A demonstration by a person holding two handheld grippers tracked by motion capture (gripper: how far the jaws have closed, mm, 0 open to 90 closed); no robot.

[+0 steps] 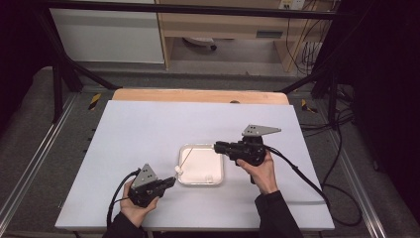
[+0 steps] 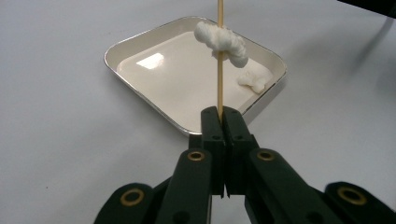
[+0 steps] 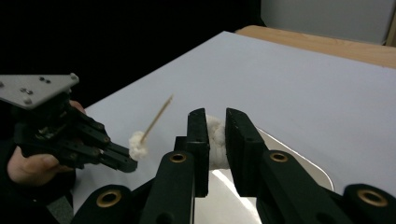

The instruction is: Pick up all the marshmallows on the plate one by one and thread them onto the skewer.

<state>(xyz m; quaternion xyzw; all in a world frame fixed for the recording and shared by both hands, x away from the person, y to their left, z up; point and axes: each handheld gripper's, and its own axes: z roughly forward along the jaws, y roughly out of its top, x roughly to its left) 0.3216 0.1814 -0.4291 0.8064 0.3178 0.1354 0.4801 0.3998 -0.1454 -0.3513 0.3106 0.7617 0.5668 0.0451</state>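
Open table, one tray mid-front

The white table [image 1: 148,129] lies bare all round the tray [image 1: 200,182]; a slanting skewer [image 1: 185,159] crosses above the tray's left rim.

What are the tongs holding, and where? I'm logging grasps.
Left tongs: skewer, by its lower end. Right tongs: white puffy piece, across its middle.

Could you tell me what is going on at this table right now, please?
A person works two handheld grippers over a white square tray. The left gripper is shut on a thin wooden skewer with a white fluffy piece threaded on it. The right gripper pinches a second white piece above the tray. Another white lump lies in the tray.
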